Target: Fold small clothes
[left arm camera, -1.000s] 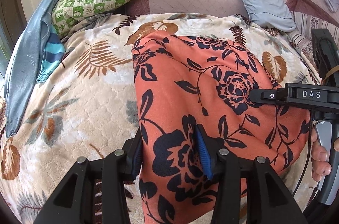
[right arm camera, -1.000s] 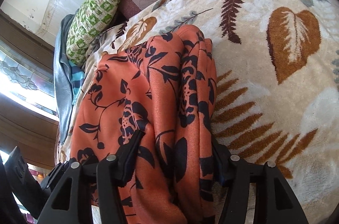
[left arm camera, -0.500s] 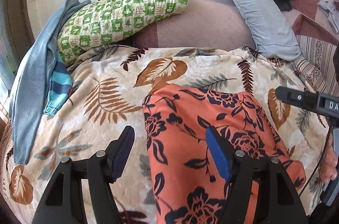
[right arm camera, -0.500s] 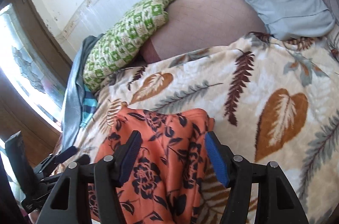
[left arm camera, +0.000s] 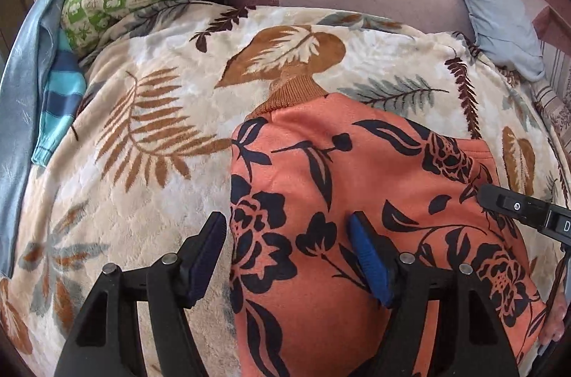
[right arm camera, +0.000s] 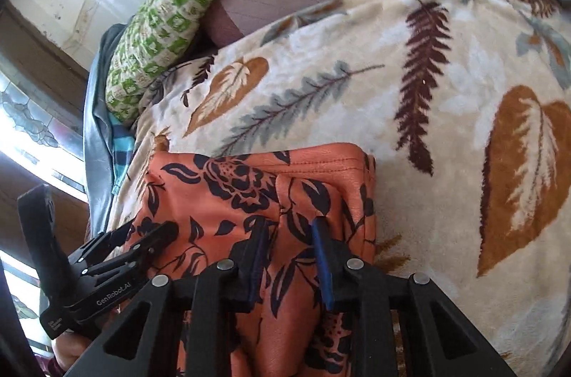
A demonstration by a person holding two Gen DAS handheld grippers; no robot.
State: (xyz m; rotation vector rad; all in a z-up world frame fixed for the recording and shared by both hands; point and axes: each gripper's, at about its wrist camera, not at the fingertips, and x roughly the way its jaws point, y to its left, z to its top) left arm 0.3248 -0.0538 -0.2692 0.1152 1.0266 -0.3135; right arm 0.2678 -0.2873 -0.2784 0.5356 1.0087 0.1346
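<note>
Orange floral garment [left arm camera: 357,198] lies under the left gripper's [left arm camera: 287,255] spread fingers; the right gripper's [right arm camera: 291,255] narrowed fingers pinch its fold.

An orange garment [left arm camera: 357,198] printed with dark navy flowers lies folded on the bed, a brown ribbed collar [left arm camera: 292,91] showing at its far edge.

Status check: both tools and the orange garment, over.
Left tool open, straddling the left edge of the orange floral garment. Right tool narrowed over it, grip unclear. Garment folded on leaf-print blanket. Nothing in the way.
</note>
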